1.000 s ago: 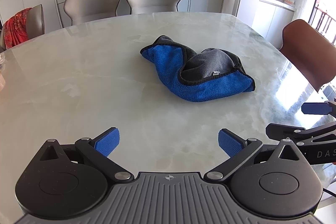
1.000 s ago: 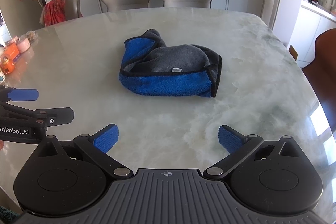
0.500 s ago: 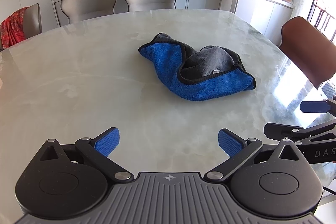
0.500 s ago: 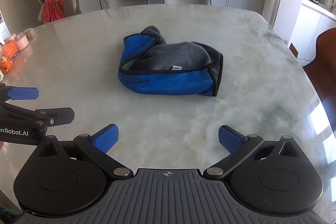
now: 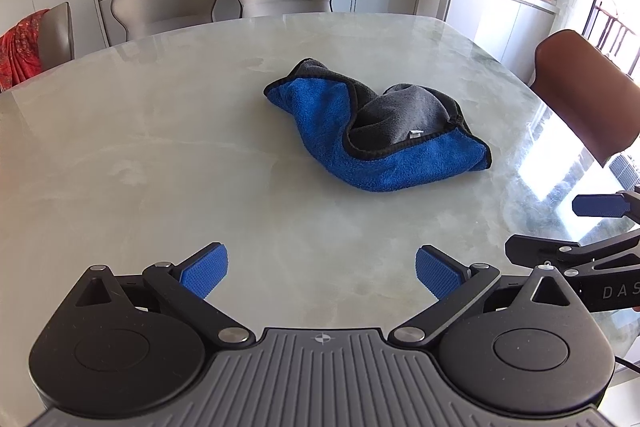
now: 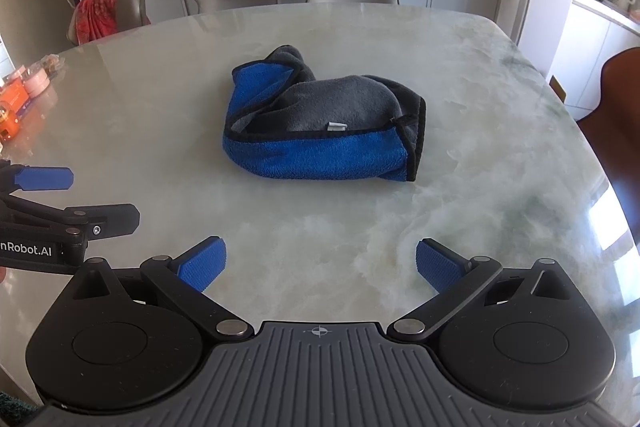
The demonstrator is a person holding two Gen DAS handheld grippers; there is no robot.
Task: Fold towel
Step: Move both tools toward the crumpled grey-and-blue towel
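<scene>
Left wrist view: the left tool [image 5: 322, 271], spread wide and holding nothing, faces the crumpled blue-and-grey terry towel [image 5: 376, 131] lying ahead-right on the pale marble desk [image 5: 160, 147]; right wrist view: the right tool [image 6: 320, 265], likewise wide and empty, has the towel [image 6: 324, 125] straight ahead, long axis crosswise, seemingly nearer.

Your towel [image 5: 380, 143] [image 6: 324, 131] lies crumpled in a loose heap near the middle of the marble table [image 5: 160, 155] [image 6: 500, 187], blue terry on one face, grey fleece on the other, with black piping along its edges. You see the blue side wrapping the near and left parts of the heap while the grey side bulges up on top, and a small white tag [image 5: 415, 134] [image 6: 337, 126] sits on the grey just behind the near black hem. Nothing touches it, and it is unfolded.
</scene>
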